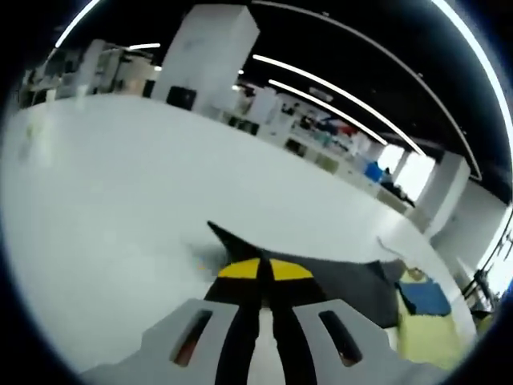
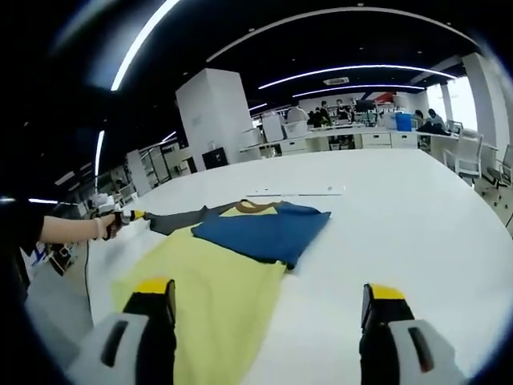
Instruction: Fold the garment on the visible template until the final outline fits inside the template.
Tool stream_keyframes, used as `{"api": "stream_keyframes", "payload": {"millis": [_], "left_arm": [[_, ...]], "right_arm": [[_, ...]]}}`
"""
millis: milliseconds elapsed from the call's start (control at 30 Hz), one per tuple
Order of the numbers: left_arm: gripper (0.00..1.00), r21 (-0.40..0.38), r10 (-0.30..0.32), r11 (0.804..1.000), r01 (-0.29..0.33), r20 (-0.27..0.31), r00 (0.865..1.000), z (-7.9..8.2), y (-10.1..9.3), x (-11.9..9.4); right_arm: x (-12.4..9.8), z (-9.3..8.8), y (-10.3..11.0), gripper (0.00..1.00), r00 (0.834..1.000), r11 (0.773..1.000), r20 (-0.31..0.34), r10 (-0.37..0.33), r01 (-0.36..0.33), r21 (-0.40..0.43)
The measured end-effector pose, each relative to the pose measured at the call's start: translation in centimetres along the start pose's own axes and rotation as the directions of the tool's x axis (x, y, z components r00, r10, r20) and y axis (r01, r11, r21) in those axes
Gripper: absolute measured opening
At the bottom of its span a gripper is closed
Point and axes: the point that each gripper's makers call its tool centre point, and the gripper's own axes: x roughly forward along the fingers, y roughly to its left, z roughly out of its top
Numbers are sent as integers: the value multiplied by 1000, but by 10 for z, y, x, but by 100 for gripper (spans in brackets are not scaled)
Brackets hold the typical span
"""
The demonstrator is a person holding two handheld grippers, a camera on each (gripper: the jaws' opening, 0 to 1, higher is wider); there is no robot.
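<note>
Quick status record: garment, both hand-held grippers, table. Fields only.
garment: yellow shirt with blue part folded over it and a dark grey sleeve stretched out flat
left hand-held gripper: shut on the dark grey sleeve tip
right hand-held gripper: open, over the shirt's near edge, holding nothing
table: white

hidden: sleeve tip [image 1: 240,250] inside left tongs [image 1: 264,271] | cut off: yellow template [image 2: 210,321] at bottom edge | too small: distant people
</note>
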Motion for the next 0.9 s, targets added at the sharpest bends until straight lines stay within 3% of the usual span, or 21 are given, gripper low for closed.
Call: {"api": "stream_keyframes", "payload": {"millis": [100,233,600,767,900], "left_arm": [[0,16,-88,996,88,20,996,7,-37,5],[0,61,-201,978,200,6,980,6,-93,13],[0,21,-334,942,335,-22,942,-12,-177,25],[0,9,-394,919,395,-36,918,-20,-216,26],[0,-56,-440,897,438,-49,896,-33,-252,28]], "right_arm": [[-1,0,1,97,1000,1000,9,2,-2,4],[-3,-1,0,97,1000,1000,15,3,-3,8],[-15,-1,-5,98,999,1000,35,-4,3,5],[-17,-5,-9,98,999,1000,43,-9,8,22],[-18,-8,-8,98,998,999,54,-7,5,39]]}}
